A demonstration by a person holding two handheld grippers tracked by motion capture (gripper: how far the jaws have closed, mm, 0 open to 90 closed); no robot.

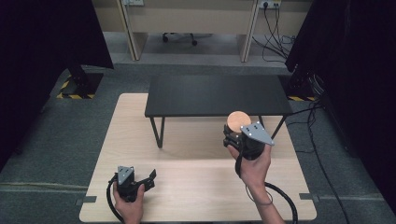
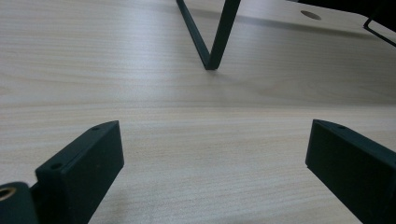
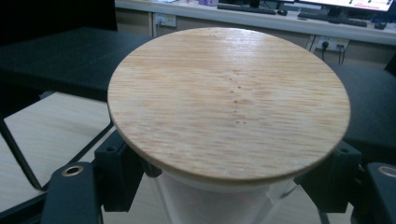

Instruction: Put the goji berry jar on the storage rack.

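I have the right gripper (image 1: 236,135) clenched on a jar (image 3: 210,205) with a round wooden lid (image 3: 229,100), its fingers (image 3: 119,175) grasping the pale body just under the lid's rim, held in the air near the front edge of the black shelf (image 1: 215,95). To place it well, I would keep the jar upright, clear the shelf edge before moving forward, and let go only once its base sits flat. My left gripper (image 1: 140,179) rests low over the desk (image 1: 187,186), fingers (image 2: 81,170) released and holding nothing.
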